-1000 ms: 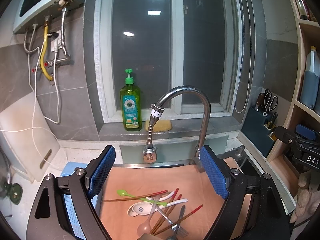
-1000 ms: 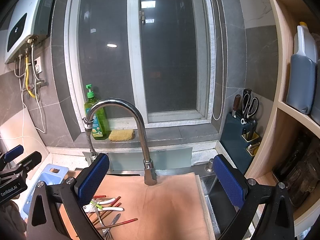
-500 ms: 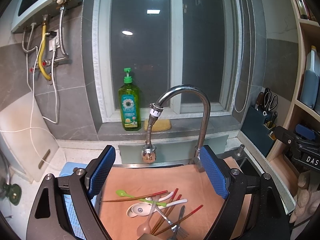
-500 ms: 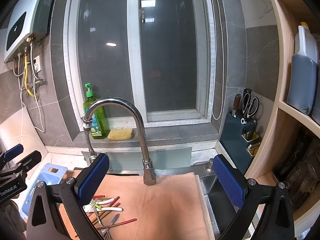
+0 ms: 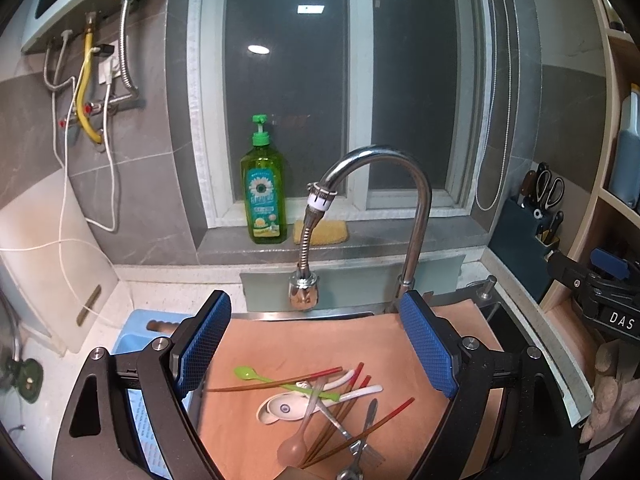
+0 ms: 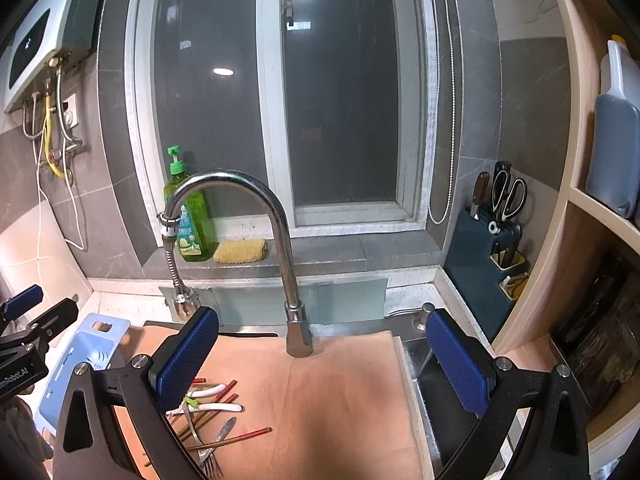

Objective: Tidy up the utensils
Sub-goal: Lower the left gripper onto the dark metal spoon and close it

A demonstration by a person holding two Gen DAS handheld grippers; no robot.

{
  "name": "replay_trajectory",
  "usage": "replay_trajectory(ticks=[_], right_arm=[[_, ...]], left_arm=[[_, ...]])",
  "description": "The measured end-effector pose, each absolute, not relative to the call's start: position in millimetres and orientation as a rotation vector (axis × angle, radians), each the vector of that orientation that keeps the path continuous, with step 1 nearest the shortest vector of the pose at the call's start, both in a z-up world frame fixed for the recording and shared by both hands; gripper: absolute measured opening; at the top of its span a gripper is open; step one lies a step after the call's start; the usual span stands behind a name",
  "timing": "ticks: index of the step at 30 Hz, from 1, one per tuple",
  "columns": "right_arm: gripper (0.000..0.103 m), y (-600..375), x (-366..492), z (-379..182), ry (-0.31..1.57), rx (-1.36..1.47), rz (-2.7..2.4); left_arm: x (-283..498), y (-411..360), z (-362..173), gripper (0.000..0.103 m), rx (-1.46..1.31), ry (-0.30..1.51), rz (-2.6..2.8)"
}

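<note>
A heap of utensils (image 5: 320, 404) lies on a tan board (image 5: 280, 344) laid over the sink: a green spoon (image 5: 256, 375), a white ceramic spoon (image 5: 280, 408), red-tipped chopsticks (image 5: 376, 420), a fork (image 5: 360, 452) and a pink spoon. My left gripper (image 5: 316, 356) is open and empty, held above the heap. My right gripper (image 6: 324, 364) is open and empty over the bare right part of the board (image 6: 340, 400); the heap (image 6: 212, 420) shows at its lower left, partly behind the left finger.
A chrome faucet (image 5: 400, 208) with a hose head rises at the board's far edge. A green soap bottle (image 5: 264, 196) and a yellow sponge (image 5: 320, 233) sit on the sill. A blue rack (image 6: 80, 360) lies left. A knife block with scissors (image 6: 496, 224) stands right.
Both views have shifted slightly, the scene sliding a little left in the left wrist view. The utensils have not moved and both grippers stay open.
</note>
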State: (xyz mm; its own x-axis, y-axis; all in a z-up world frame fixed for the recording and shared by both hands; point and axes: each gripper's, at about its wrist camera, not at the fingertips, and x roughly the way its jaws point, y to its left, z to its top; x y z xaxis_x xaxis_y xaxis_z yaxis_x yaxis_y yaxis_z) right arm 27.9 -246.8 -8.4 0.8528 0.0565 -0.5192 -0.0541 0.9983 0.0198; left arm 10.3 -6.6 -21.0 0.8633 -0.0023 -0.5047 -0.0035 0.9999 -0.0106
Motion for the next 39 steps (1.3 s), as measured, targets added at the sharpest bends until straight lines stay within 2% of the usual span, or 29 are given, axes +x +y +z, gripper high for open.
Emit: replay_trajectory(ticks=[13,24,31,36,38,39], right_arm=[[0.102,-248.7,46.9,-40.7,0.648,0.049,0.144],[0.102,-246.7,84.6,-112.7,0.918,0.173,0.278],[0.101,-230.3,92.7,-146.8,1.024,0.193,0.350],[0.083,-214.1,99.2,-167.7,1.117,0.218,0.419],[0.069,-207.5,101.3,-177.2,1.166,0.230,0.452],[0.066,-203.1,102.3,-182.4,1.196,0.233,0.469]], left_arm=[[16.2,16.0,-52.3,0.087,-0.006,0.644,0.008],[8.0,47.4,-106.5,0.086,-0.015,0.810,0.030],[-0.3,54.6,-133.8,0.086,-0.032,0.890,0.033],[-7.5,45.6,-154.4,0.077,-0.048,0.949,-0.019],[-11.4,39.3,-164.9,0.070,-0.060,0.980,-0.053],[-13.0,36.8,-169.3,0.066,-0.068,0.994,-0.068]])
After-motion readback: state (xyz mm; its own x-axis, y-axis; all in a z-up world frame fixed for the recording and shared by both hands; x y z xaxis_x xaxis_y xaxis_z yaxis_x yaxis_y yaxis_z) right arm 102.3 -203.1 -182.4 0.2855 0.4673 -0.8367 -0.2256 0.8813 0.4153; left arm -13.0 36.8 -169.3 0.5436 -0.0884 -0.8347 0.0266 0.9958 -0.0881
